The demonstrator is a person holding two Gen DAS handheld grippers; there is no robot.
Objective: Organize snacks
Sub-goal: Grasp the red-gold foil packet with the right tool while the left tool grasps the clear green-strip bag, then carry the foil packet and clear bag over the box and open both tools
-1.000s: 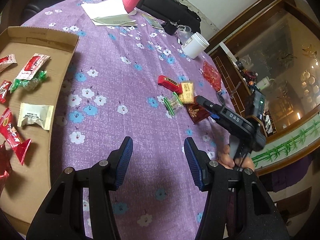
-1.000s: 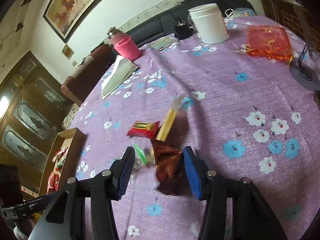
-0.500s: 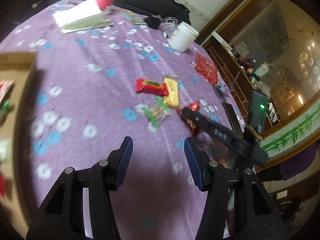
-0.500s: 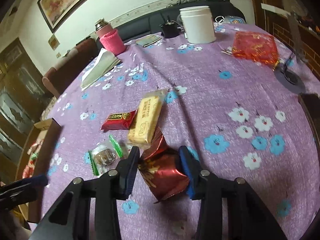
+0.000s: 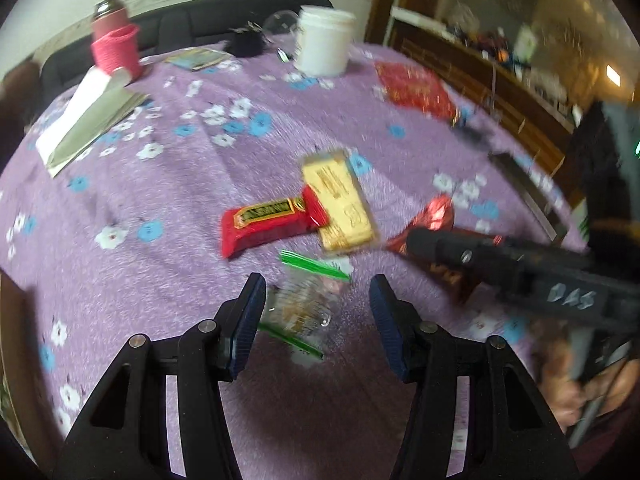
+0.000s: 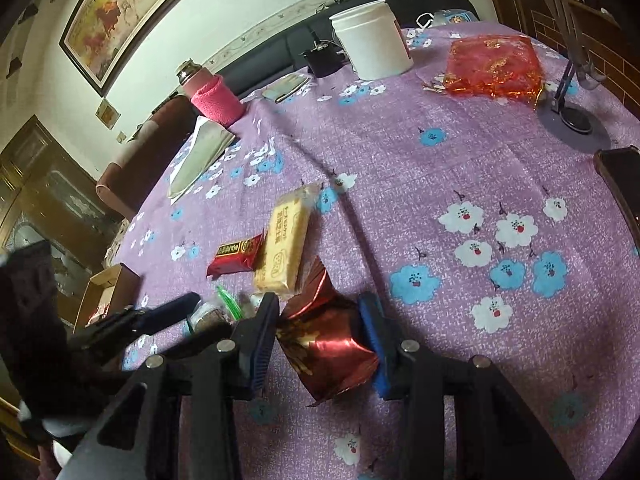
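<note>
My right gripper (image 6: 318, 340) is shut on a dark red foil snack packet (image 6: 326, 340) on the purple floral tablecloth (image 6: 440, 168); it also shows in the left wrist view (image 5: 436, 220). My left gripper (image 5: 316, 316) is open, its jaws around a clear snack bag with green stripes (image 5: 304, 304). Beyond lie a red bar (image 5: 272, 220) and a yellow biscuit pack (image 5: 340, 200). The cardboard box (image 6: 106, 292) shows at the left in the right wrist view.
At the far side stand a white jar (image 6: 372, 46), a pink-sleeved bottle (image 6: 212, 96), folded paper (image 6: 198, 156) and a red mesh bag (image 6: 494, 66). A phone stand (image 6: 572, 116) and a dark phone (image 6: 620, 188) are at the right edge.
My left gripper swung from the box side to the snack cluster and now straddles the clear bag. My right gripper closed on the red foil packet.
</note>
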